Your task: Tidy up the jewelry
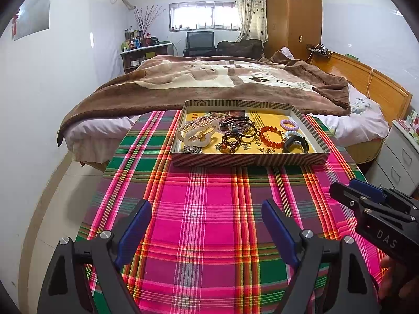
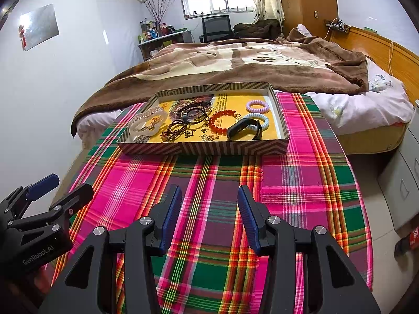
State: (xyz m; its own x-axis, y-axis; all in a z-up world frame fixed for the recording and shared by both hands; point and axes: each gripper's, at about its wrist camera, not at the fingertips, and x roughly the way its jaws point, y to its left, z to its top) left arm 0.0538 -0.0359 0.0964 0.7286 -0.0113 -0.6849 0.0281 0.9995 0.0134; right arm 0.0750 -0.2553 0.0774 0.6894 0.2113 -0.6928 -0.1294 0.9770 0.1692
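Note:
A striped cardboard tray (image 1: 248,159) (image 2: 204,148) with a yellow bottom stands at the far end of the plaid-covered table. In it lie a clear hair claw (image 1: 199,133) (image 2: 146,123), dark cords and brown bead bracelets (image 1: 231,141) (image 2: 178,128), a red bead bracelet (image 1: 272,136) (image 2: 222,121), a black wristband (image 1: 296,144) (image 2: 244,132), and purple (image 1: 288,124) (image 2: 258,106) and pale blue (image 2: 262,120) coil hair ties. My left gripper (image 1: 207,225) is open and empty, well short of the tray. My right gripper (image 2: 209,209) is open and empty too; it also shows in the left wrist view (image 1: 348,191).
The plaid cloth (image 1: 209,235) covers the table, whose left and right edges drop to the floor. A bed with a brown blanket (image 1: 209,83) lies just behind the tray. White drawers (image 1: 403,162) stand at the right. The left gripper shows low left in the right wrist view (image 2: 60,185).

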